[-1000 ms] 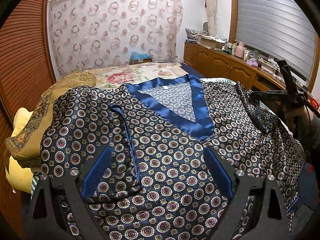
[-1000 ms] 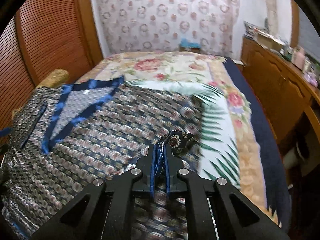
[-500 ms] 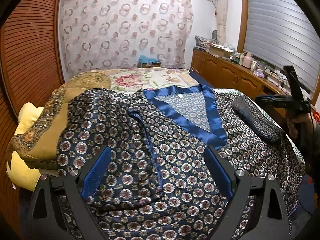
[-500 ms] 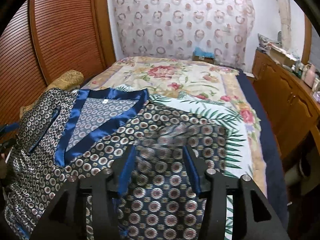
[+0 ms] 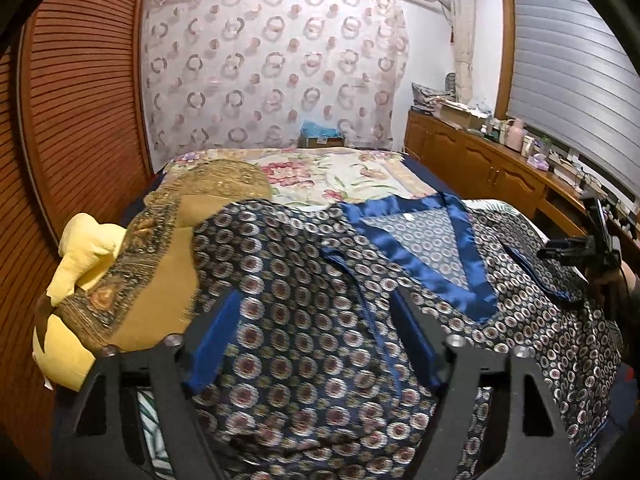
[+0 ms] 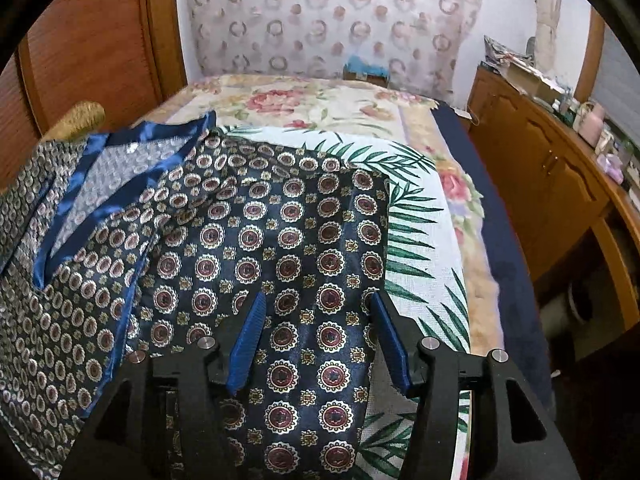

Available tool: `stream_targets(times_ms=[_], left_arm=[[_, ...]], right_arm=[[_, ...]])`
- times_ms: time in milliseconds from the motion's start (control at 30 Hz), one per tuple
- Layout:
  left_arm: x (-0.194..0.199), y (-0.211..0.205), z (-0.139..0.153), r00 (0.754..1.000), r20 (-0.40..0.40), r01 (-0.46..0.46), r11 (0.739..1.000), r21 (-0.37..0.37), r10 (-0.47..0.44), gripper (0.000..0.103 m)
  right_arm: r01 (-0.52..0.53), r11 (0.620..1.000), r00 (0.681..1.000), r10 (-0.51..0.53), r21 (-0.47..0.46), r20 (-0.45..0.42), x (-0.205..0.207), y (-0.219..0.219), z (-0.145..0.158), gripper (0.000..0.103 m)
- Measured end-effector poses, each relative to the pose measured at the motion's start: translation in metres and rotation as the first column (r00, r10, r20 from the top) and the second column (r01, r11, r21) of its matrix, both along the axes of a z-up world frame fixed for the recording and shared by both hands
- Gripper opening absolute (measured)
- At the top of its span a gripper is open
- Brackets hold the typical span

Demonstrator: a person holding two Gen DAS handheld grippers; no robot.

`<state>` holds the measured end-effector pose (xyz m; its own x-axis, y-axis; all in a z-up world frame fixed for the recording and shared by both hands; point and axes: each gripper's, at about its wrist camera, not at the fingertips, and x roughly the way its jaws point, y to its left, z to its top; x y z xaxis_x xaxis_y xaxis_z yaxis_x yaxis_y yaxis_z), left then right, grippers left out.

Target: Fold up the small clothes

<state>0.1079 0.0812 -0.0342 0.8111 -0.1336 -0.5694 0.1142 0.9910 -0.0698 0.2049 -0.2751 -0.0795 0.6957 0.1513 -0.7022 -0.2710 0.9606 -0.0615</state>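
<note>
So the right gripper (image 6: 316,338) has its blue pads spread, jaws opening a bit more, nothing pinched, just hovering over the sleeve (image 6: 288,248) that's folded in across the pajama top (image 5: 320,320). Right beyond its right finger you get the bare palm-leaf sheet (image 6: 416,240). The left gripper (image 5: 308,340) is apart too but its jaws are closing, with patterned fabric under and between the pads, not clamped as far as I can tell. Off to its left sits a gold cushion (image 5: 160,288); ahead to the right is the satin V-neck collar (image 5: 472,256). Progress-wise I'd say early: one sleeve looks folded in, the other side looks like it still needs folding, then the body.
</note>
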Motion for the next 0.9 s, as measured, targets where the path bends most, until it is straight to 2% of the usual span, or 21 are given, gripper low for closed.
stream_targets(times_ms=[100, 333, 400, 567, 900], left_arm=[[0.008, 0.013, 0.001, 1.0, -0.012, -0.019, 1.0, -0.003, 0.018, 0.064], [0.032, 0.038, 0.0, 0.997, -0.046, -0.065, 0.998, 0.002, 0.065, 0.057], [0.04, 0.046, -0.001, 0.995, -0.056, -0.082, 0.997, 0.004, 0.082, 0.052], [0.064, 0.06, -0.009, 0.988, -0.107, -0.111, 0.994, 0.019, 0.112, 0.05], [0.103, 0.069, -0.035, 0.957, -0.25, -0.151, 0.988, -0.01, 0.144, 0.05]], right_arm=[[-0.001, 1.0, 1.0, 0.001, 0.008, 0.007, 0.003, -0.003, -0.003, 0.057], [0.012, 1.0, 1.0, -0.012, 0.018, 0.005, 0.001, -0.006, -0.004, 0.062], [0.014, 1.0, 1.0, -0.014, 0.025, 0.003, 0.002, -0.008, -0.003, 0.064], [0.025, 1.0, 1.0, -0.025, 0.017, 0.002, 0.004, -0.008, -0.003, 0.067], [0.026, 0.999, 1.0, -0.027, 0.018, 0.002, 0.004, -0.009, -0.003, 0.07]])
